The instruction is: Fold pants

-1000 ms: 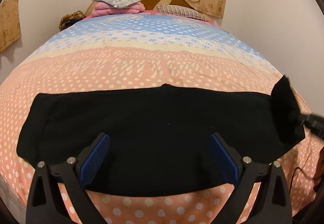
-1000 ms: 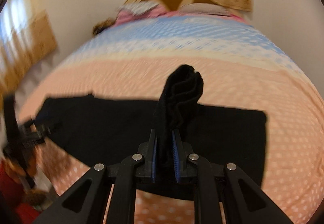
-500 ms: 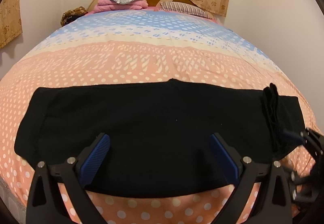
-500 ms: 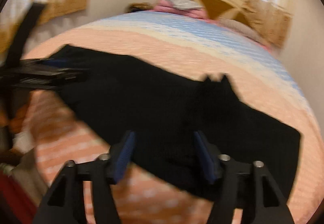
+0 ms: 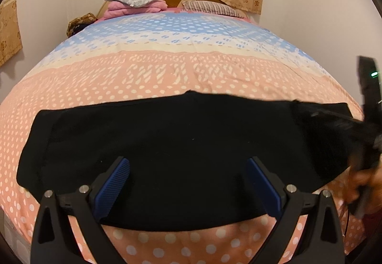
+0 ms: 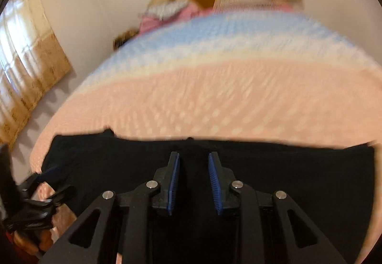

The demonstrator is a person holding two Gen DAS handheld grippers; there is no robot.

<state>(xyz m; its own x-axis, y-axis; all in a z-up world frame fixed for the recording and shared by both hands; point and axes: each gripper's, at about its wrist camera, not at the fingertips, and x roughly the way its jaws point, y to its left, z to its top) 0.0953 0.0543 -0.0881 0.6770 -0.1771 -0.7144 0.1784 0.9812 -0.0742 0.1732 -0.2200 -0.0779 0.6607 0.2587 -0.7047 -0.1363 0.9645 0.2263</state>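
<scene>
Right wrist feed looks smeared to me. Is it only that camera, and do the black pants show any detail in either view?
Right wrist view: motion blur smears the bedspread dots, curtains and headboard; the right gripper, its jaws closing, stays sharp. Left wrist view: sharp, apart from the blurred hand at its right edge. Both views: the pants are a near-uniform black, folds hardly readable; the fisheye bulges the bed.

Dotted bed [image 5: 167,77] under flat black pants [image 5: 181,156]

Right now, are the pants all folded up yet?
Not yet. The black pants already lie flat in one long band across the bed. The left gripper hangs open above them; the right gripper is closing over the cloth. The band has yet to be folded shorter.
</scene>
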